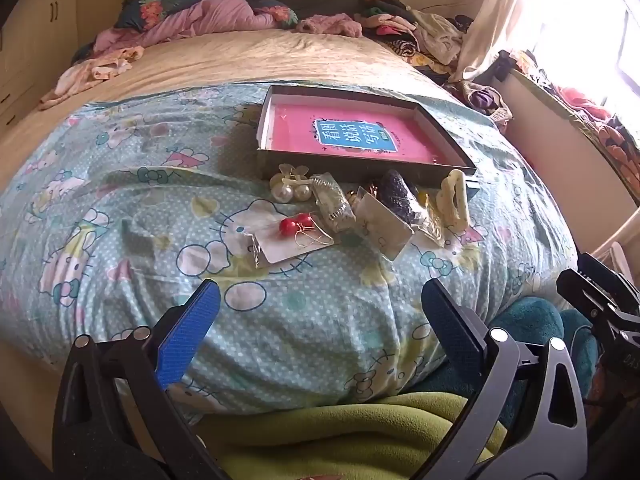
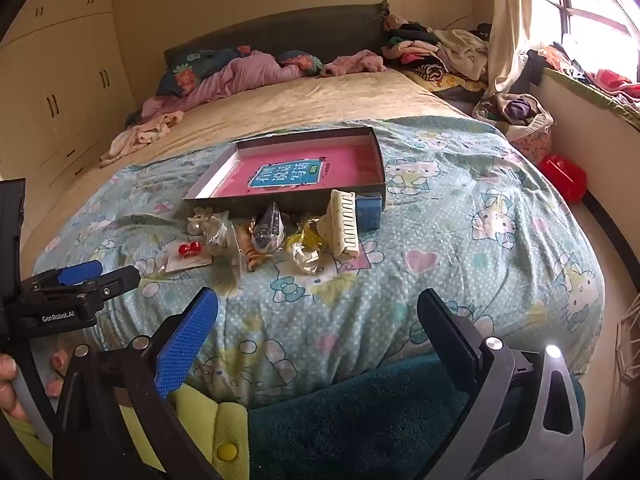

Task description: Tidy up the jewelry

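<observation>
Both grippers, left gripper (image 1: 320, 300) and right gripper (image 2: 318, 306), gape empty; glossy pearl earrings (image 1: 294, 192) beside rectangular box (image 1: 444, 136).

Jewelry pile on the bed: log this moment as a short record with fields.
surface: Hello Kitty quilt on the bed
container: open shallow box, pink printed bottom, no jewelry inside
pile: lies against the box's near wall
red earrings: on a white card, nearest the left gripper
pearl clip: left end of pile
cream hair claw: right end, beside a small blue box
left gripper: jaws open, holding nothing
right gripper: jaws open, holding nothing
</observation>
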Motion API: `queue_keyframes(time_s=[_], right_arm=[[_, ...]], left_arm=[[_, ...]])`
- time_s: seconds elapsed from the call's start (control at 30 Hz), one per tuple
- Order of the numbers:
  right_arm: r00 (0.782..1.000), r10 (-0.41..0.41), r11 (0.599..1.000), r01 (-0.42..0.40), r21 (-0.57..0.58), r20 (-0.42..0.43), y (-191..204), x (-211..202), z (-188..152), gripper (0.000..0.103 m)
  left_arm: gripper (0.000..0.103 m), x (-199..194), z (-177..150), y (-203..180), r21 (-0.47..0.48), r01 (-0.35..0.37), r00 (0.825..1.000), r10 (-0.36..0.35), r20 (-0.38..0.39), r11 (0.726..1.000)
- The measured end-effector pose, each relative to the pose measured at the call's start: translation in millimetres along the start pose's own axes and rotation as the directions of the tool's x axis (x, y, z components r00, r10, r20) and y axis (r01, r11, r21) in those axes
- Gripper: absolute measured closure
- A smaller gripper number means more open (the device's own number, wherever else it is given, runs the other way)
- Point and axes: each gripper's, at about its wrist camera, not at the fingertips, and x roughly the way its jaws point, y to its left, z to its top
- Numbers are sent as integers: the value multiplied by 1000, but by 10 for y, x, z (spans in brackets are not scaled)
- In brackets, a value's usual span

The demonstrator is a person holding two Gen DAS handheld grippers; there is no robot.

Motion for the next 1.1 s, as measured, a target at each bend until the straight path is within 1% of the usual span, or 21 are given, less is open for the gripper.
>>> queue_keyframes(time_s=[0.13,0.23,0.33,0.5,1.1], right_arm=[[1000,1,1000,-1,-3,11,13,9,-19,4],[1000,2,1000,-2,-5,13,48,-67,37,4],[1000,4,1000,-4,-7,10,3,-75,82,4],[1000,-2,1000,3,-29,22,95,-66,27,4],[1000,8,999,-7,-40,22,154,-77,24,4]], left_arm=[[9,-1,0,-5,-3,8,1000,-8,2,1000],[9,0,0,-25,-3,7,1000,-7,1,1000],[9,1,2,-1,-6,11,1000,-11,0,1000],[9,-6,-3,7,-7,14,1000,-14,6,1000],[9,-67,17,-22,-8,17,1000,-16,14,1000]])
